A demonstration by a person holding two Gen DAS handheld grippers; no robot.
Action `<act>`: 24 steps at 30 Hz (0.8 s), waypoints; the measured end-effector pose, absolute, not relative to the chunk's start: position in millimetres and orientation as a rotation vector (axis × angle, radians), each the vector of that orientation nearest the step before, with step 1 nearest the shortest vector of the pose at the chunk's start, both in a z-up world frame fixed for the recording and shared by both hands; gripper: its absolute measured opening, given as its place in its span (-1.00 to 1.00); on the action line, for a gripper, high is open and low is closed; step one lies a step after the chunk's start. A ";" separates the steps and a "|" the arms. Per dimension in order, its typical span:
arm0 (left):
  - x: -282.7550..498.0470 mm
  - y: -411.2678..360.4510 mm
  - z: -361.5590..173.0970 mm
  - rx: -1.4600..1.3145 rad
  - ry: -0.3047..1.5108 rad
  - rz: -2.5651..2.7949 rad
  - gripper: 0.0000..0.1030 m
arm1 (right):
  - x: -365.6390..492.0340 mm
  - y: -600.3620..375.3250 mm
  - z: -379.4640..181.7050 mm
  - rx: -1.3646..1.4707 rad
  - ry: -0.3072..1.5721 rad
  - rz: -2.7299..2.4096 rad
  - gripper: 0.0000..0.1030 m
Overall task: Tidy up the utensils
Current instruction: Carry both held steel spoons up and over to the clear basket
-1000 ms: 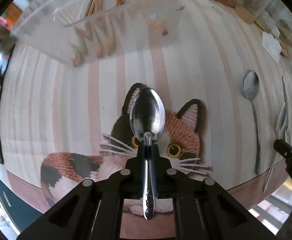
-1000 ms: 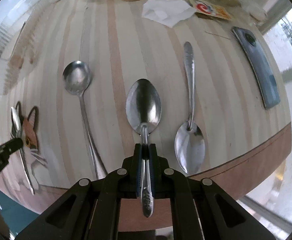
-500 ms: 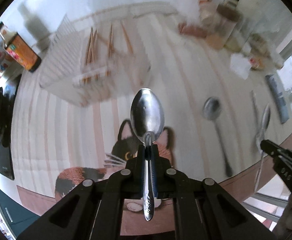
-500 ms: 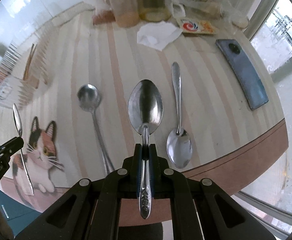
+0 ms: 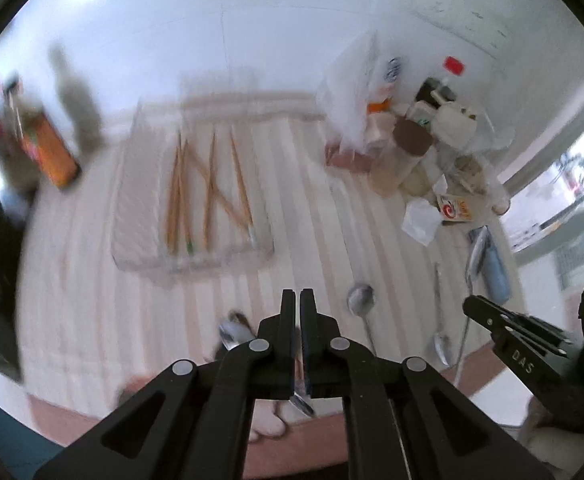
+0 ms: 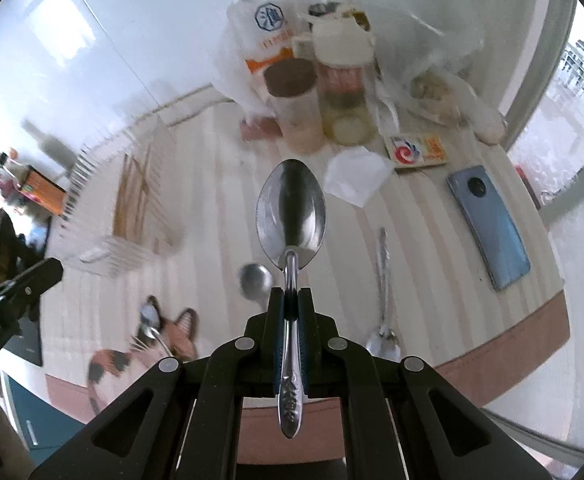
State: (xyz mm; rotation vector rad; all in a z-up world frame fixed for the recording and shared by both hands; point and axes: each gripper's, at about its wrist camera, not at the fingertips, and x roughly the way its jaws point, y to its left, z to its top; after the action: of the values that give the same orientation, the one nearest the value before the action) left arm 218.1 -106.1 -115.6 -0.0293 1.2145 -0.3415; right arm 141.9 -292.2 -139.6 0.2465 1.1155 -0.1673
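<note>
My right gripper (image 6: 290,292) is shut on a steel spoon (image 6: 290,216), held high above the striped table, bowl pointing forward. My left gripper (image 5: 296,294) has its fingers almost together with nothing between them; a spoon (image 5: 233,334) lies on the cat mat below it, also seen in the right wrist view (image 6: 149,322). Two more spoons lie on the table: a round one (image 5: 360,300) (image 6: 255,280) and one with its bowl near the front edge (image 5: 440,344) (image 6: 382,340). A clear tray (image 5: 131,208) holds several wooden chopsticks (image 5: 211,184).
Jars, bottles and bags (image 6: 324,92) crowd the far right of the table. A white tissue (image 6: 356,176), a small card (image 6: 418,150) and a blue phone (image 6: 488,226) lie at the right. An orange box (image 5: 53,152) stands far left. The table's brown edge (image 6: 512,344) is close.
The left gripper has let its spoon go; it now lies on the cat mat. Both grippers have risen well above the table, the right one still carrying its spoon.
</note>
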 end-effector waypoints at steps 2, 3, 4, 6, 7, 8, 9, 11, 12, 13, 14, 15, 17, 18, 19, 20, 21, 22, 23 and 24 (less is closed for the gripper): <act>218.5 -90.1 -144.8 -0.095 1.316 -0.319 -0.86 | 143.9 -291.9 -141.2 0.252 1.125 -0.161 -0.87; 217.2 -82.5 -161.8 -0.124 1.371 -0.299 -0.81 | 144.5 -292.4 -146.7 0.265 1.140 -0.158 -0.87; 214.9 -75.0 -181.1 -0.163 1.432 -0.277 -0.71 | 144.1 -292.5 -153.6 0.272 1.156 -0.157 -0.87; 210.3 -66.5 -213.4 -0.240 1.526 -0.264 -0.58 | 141.3 -294.6 -169.9 0.282 1.189 -0.164 -0.87; 209.1 -63.5 -230.3 -0.276 1.571 -0.247 -0.56 | 140.1 -295.8 -177.2 0.284 1.202 -0.169 -0.87; 208.5 -61.6 -242.2 -0.312 1.604 -0.243 -0.56 | 138.7 -297.7 -186.2 0.288 1.219 -0.175 -0.87; 208.1 -60.4 -253.0 -0.349 1.633 -0.240 -0.56 | 136.2 -300.5 -197.0 0.298 1.240 -0.185 -0.87; 208.4 -60.7 -269.5 -0.397 1.669 -0.217 -0.56 | 131.9 -305.4 -212.2 0.311 1.268 -0.200 -0.87; 209.0 -63.0 -273.7 -0.401 1.673 -0.214 -0.56 | 130.8 -307.5 -217.3 0.313 1.276 -0.207 -0.87; 210.5 -67.9 -276.5 -0.383 1.669 -0.204 -0.56 | 128.9 -310.8 -224.0 0.318 1.287 -0.218 -0.87; 212.0 -72.9 -277.6 -0.359 1.666 -0.199 -0.56 | 127.3 -313.0 -228.1 0.319 1.293 -0.225 -0.87; 214.0 -78.9 -279.4 -0.322 1.666 -0.187 -0.57 | 126.4 -315.4 -231.5 0.317 1.298 -0.233 -0.87; 217.3 -90.6 -276.4 -0.232 1.624 -0.154 -0.58 | 124.7 -319.1 -235.8 0.316 1.304 -0.245 -0.87; 218.2 -98.2 -274.6 -0.169 1.603 -0.145 -0.61 | 123.6 -321.3 -238.0 0.316 1.307 -0.253 -0.87; 218.2 -108.5 -273.7 -0.072 1.583 -0.134 -0.71 | 122.8 -322.5 -239.3 0.316 1.308 -0.257 -0.87; 217.4 -114.5 -273.5 -0.014 1.569 -0.135 -0.79 | 121.8 -323.7 -240.5 0.315 1.308 -0.261 -0.87; 215.8 -119.1 -273.2 0.032 1.550 -0.147 -0.81 | 121.4 -324.3 -241.3 0.312 1.307 -0.264 -0.87; 213.6 -120.6 -273.1 0.056 1.536 -0.164 -0.81 | 120.9 -325.1 -242.1 0.309 1.306 -0.266 -0.87; 212.0 -120.4 -273.0 0.069 1.529 -0.169 -0.82 | 120.5 -325.5 -242.1 0.309 1.306 -0.266 -0.87; 210.0 -119.2 -272.1 0.085 1.520 -0.166 -0.89 | 119.4 -325.4 -242.4 0.308 1.304 -0.266 -0.87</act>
State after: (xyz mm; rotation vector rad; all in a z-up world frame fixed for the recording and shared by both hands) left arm 210.0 -119.2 -272.1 0.0846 1.5204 -0.1662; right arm 119.4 -325.4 -242.4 0.3083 1.3038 -0.2655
